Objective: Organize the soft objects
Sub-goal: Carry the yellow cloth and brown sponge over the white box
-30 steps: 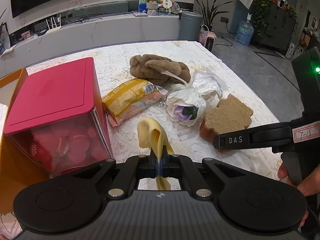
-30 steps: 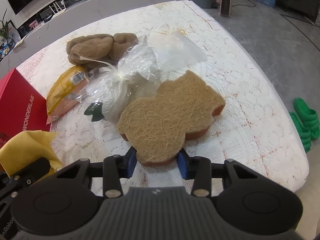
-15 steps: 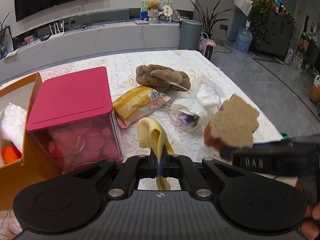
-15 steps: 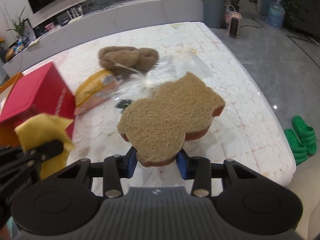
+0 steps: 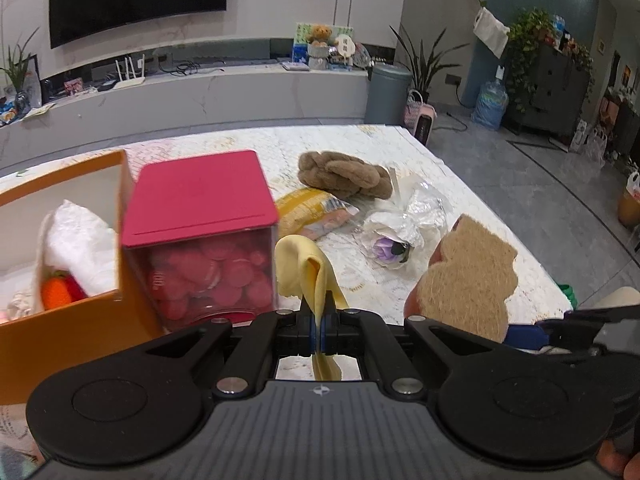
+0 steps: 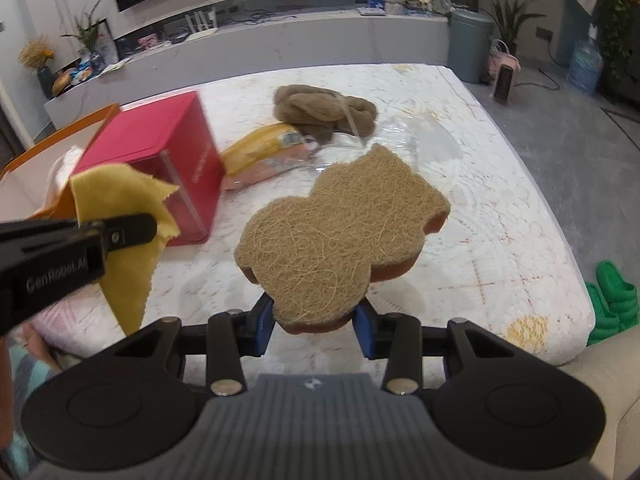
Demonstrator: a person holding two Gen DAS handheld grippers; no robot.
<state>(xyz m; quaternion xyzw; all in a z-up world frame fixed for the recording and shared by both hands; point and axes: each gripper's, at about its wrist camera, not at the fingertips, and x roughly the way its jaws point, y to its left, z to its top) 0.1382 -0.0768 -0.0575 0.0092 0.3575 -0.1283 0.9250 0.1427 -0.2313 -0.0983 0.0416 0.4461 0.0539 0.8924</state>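
Note:
My left gripper [image 5: 319, 322] is shut on a yellow cloth [image 5: 306, 270], which droops above and below the pinched fold; the same cloth [image 6: 128, 216] shows at the left of the right wrist view. My right gripper [image 6: 314, 320] is shut on a bear-shaped scrub sponge [image 6: 340, 236], tan fibre on top and orange underneath, held in the air above the table. That sponge [image 5: 468, 280] hangs to the right of my left gripper. An open orange box [image 5: 60, 320] at the left holds white fabric and an orange knitted toy.
A red-lidded clear box [image 5: 200, 236] of pink rounds stands beside the orange box. A brown plush [image 5: 344, 174], a yellow snack packet [image 5: 316, 210] and a wrapped purple flower [image 5: 392, 240] lie on the white tablecloth [image 6: 500, 240]. Green slippers [image 6: 612, 304] sit on the floor at right.
Both grippers have risen and drawn back from the table with their loads. The sponge left the tabletop and hangs in the air. The orange box has come into view at left.

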